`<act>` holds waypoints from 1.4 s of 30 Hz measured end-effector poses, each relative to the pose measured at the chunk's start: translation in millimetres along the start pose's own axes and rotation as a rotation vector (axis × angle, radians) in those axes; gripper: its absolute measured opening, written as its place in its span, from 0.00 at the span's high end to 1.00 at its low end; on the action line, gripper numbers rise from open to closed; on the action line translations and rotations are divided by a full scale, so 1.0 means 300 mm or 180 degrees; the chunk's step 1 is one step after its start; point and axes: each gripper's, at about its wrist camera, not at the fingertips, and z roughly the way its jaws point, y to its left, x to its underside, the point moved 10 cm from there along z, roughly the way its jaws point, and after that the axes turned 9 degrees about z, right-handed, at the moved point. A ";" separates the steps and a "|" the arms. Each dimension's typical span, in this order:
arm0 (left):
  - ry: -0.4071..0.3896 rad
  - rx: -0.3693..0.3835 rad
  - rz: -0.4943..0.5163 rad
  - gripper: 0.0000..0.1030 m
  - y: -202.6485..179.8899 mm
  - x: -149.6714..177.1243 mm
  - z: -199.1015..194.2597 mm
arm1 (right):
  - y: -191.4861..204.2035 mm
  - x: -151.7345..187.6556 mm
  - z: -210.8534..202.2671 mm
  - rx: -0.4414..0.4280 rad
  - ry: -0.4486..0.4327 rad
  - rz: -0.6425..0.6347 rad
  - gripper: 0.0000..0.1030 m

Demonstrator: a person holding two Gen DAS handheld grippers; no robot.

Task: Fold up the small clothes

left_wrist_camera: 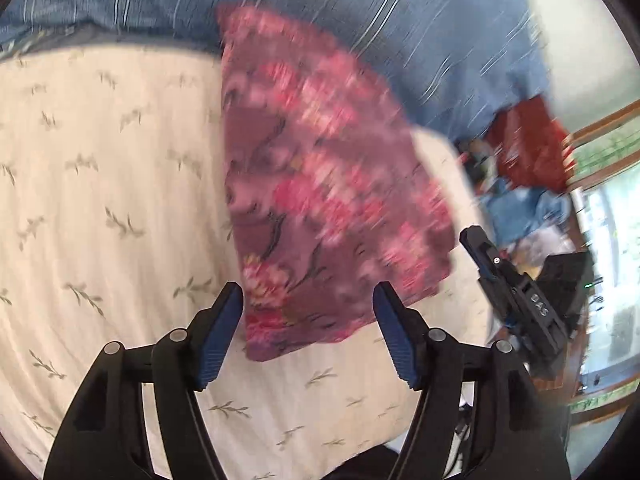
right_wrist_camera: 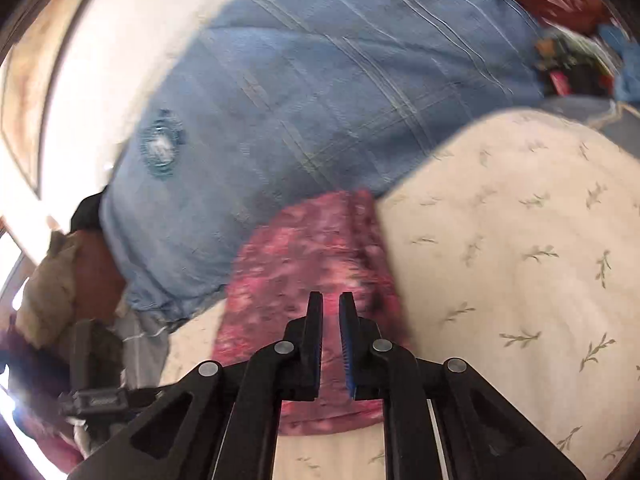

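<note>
A small maroon cloth with pink flowers (left_wrist_camera: pixel 320 184) lies folded on the white leaf-print bedsheet (left_wrist_camera: pixel 100 200), blurred by motion. My left gripper (left_wrist_camera: pixel 308 304) is open, its blue-padded jaws wide apart over the cloth's near edge, holding nothing. In the right wrist view the same cloth (right_wrist_camera: pixel 304 248) lies under my right gripper (right_wrist_camera: pixel 331 304), whose jaws stand nearly together with a thin gap and nothing between them. The right gripper also shows in the left wrist view (left_wrist_camera: pixel 476 240), off the cloth's right side.
A blue striped blanket (left_wrist_camera: pixel 360 12) lies bunched along the far side of the bed; it also shows in the right wrist view (right_wrist_camera: pixel 300 92). A pile of red and blue clothes (left_wrist_camera: pixel 528 168) sits past the bed's right edge. A window (left_wrist_camera: pixel 612 208) is at the right.
</note>
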 end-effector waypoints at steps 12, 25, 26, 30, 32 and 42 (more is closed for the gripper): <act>0.0014 -0.0243 0.0124 0.24 -0.026 0.006 0.050 | -0.112 0.130 0.106 0.0172 0.0029 0.0243 0.91; -0.0065 -0.0033 0.0148 0.20 -0.090 -0.026 -0.012 | -0.068 0.084 0.056 0.0402 0.0152 -0.0064 0.88; -0.0178 -0.0064 0.0200 0.20 -0.102 -0.055 -0.042 | -0.050 0.058 0.046 0.0384 0.0050 -0.0136 0.88; -0.0294 -0.0206 0.0323 0.20 -0.115 -0.140 -0.067 | 0.009 -0.050 0.055 0.0393 -0.0125 -0.0288 0.87; -0.0233 -0.0227 0.0283 0.20 -0.104 -0.164 -0.029 | 0.009 -0.084 0.084 0.0444 -0.0139 -0.0310 0.87; -0.0098 -0.0029 0.0226 0.19 -0.034 -0.182 0.023 | -0.108 -0.031 0.212 0.0664 0.0281 -0.0141 0.90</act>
